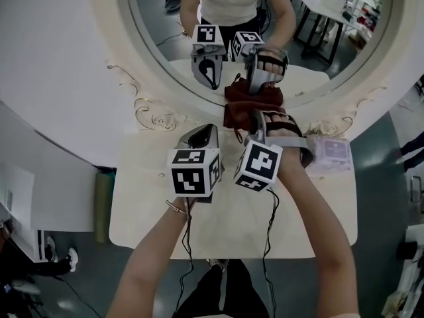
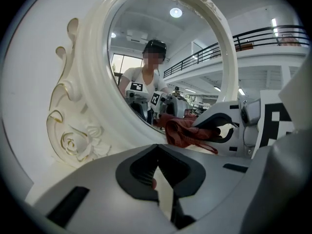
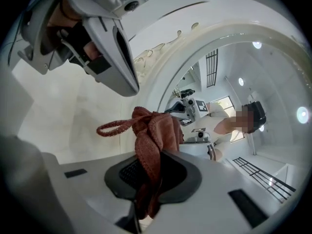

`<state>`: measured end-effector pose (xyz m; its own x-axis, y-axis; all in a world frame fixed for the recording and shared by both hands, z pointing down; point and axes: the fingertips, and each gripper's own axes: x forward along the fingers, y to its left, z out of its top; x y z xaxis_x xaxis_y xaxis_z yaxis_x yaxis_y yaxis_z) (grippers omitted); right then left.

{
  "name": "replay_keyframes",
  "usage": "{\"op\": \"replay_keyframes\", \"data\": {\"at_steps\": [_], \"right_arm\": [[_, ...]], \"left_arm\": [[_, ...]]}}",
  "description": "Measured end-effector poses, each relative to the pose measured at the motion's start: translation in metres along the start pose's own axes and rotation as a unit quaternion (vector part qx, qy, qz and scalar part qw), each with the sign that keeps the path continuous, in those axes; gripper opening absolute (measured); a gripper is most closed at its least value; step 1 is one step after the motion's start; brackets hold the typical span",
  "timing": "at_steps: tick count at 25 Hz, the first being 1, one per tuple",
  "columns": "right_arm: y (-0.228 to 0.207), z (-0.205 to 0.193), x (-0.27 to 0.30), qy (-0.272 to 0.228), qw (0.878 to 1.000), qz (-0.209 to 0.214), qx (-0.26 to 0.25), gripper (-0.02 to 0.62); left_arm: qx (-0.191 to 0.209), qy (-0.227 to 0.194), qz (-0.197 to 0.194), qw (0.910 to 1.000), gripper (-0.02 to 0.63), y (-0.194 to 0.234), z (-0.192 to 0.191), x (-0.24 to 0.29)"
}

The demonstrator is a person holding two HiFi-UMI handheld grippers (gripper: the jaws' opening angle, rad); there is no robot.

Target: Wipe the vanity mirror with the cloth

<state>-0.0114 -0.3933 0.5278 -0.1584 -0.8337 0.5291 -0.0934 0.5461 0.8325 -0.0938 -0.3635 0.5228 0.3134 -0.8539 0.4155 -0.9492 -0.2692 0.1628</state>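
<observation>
Counts: two grippers, one cloth (image 1: 250, 105), one vanity mirror (image 1: 306, 50), one table (image 1: 298, 224) and one lilac packet (image 1: 329, 154) are counted
Right gripper (image 3: 146, 182): jaws are clamped on the dark red cloth, which is bunched up and stands out past the tips; a corded loop is seen sticking out of the bunch
Left gripper (image 2: 160, 182): jaws are drawn together with nothing held between them; it is held just beside the right gripper, tips aimed at the frame
Cloth position: the bunch is pressed at the lowest part of the glass, where it is met by its own reflection
Edges: the glass is bordered by a cream frame with gilded scrolls (image 1: 149, 114); the packet is laid at the table's right edge, just beside the right wrist
Open room: the glass above the cloth is uncovered; bare tabletop is seen on both sides of the forearms
</observation>
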Motion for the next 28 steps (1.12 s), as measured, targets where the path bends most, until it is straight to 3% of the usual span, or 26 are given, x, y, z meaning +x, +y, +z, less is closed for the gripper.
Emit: {"op": "replay_keyframes", "data": {"at_steps": [6,14,21,28], "right_arm": [[-0.028,0.000,-0.024,0.005,1.000,-0.021,-0.009,0.060],[-0.148,-0.010,-0.098,0.015,0.994,-0.110,-0.015,0.060],[-0.277,-0.030,-0.178,0.025,0.974,-0.224,0.005,0.060],[-0.350,-0.041,-0.233,0.030,0.957,-0.289,0.008,0.060]], "left_arm": [[0.013,-0.033,0.001,0.9994,0.006,-0.005,0.044,-0.017],[0.037,-0.115,-0.019,0.9925,0.005,-0.043,0.162,-0.052],[0.060,-0.188,-0.054,0.9789,0.005,-0.098,0.274,-0.079],[0.084,-0.231,-0.068,0.9670,0.006,-0.140,0.339,-0.101]]}}
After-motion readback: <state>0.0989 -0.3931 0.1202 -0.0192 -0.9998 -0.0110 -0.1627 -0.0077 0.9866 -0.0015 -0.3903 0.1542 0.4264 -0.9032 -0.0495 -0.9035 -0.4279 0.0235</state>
